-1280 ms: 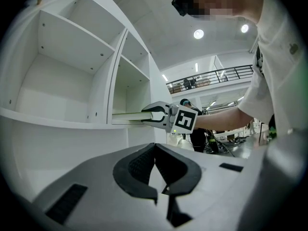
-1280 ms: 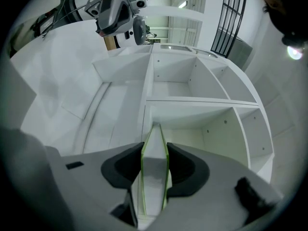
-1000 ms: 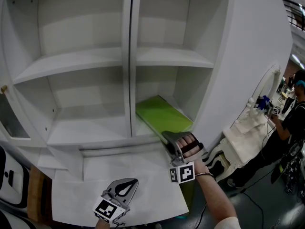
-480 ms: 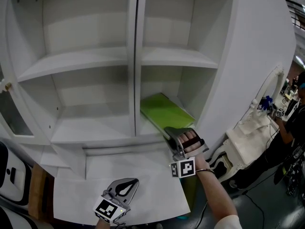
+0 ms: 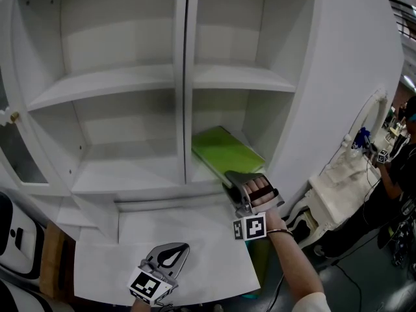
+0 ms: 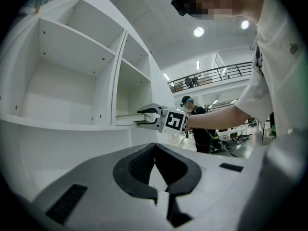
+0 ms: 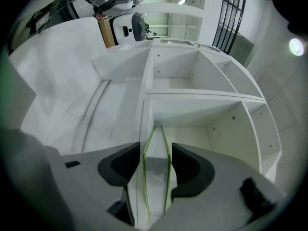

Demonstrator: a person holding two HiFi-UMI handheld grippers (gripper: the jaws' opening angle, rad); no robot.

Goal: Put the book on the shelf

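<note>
A green book [image 5: 227,151] lies flat on the bottom shelf of the right-hand compartment of the white shelf unit [image 5: 185,77]. My right gripper [image 5: 229,176] is at the book's near edge. In the right gripper view the book [image 7: 156,172] stands edge-on between the jaws of the right gripper [image 7: 156,150]. They are opening, with a thin gap showing on each side of the covers. My left gripper [image 5: 175,249] hangs low over the white ledge, shut and empty. The left gripper [image 6: 155,146] looks toward the right gripper [image 6: 140,118].
A white ledge [image 5: 182,233] juts out below the shelves. An open cabinet door with a knob [image 5: 13,117] stands at the left. White ornate furniture [image 5: 338,181] and a person [image 5: 396,168] are off to the right.
The head view has shifted slightly. The right gripper stays at the book's near edge on the bottom shelf. The left gripper has not moved.
</note>
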